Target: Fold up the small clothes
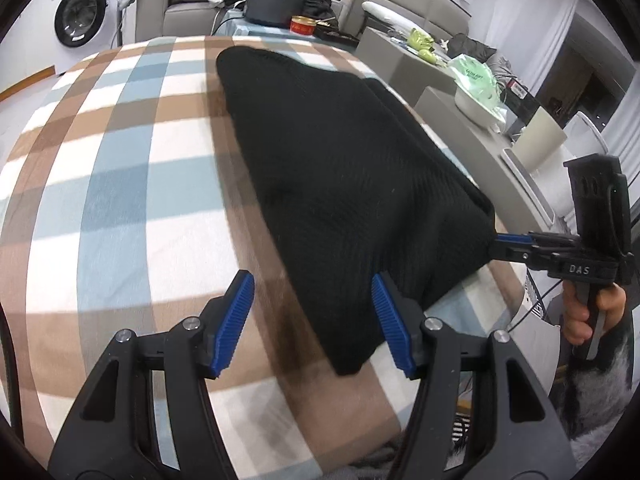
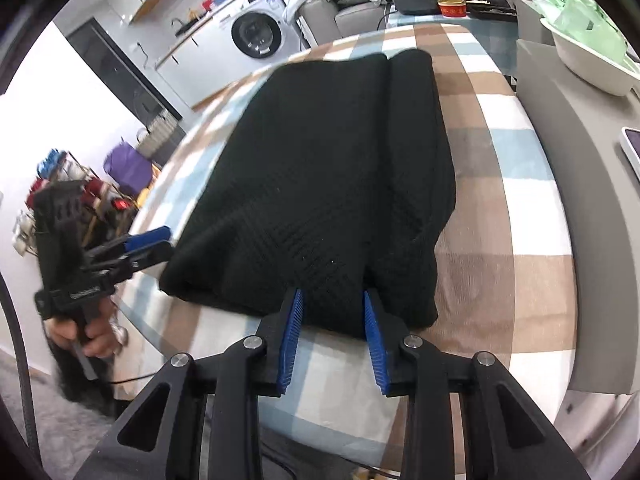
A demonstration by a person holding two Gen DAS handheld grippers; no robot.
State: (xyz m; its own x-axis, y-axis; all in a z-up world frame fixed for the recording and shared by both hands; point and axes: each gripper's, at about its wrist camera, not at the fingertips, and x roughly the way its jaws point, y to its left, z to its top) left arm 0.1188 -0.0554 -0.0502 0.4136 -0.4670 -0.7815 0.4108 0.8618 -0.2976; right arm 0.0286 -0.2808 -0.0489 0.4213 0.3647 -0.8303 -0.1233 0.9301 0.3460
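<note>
The left gripper [image 1: 312, 320] stands nearest, jaws spread and empty over the checked blanket [image 1: 120, 168], one pad just beside the near corner of the black knit garment [image 1: 340, 184]. The right gripper [image 2: 330, 338] has the garment's near hem between its pads; whether they actually pinch it I cannot tell. To fold well, I would take both near corners evenly and carry them straight over to the far edge, keeping the hem taut. The garment lies flat on the blanket, its long axis running away toward the far washing machine [image 2: 256, 36].
</note>
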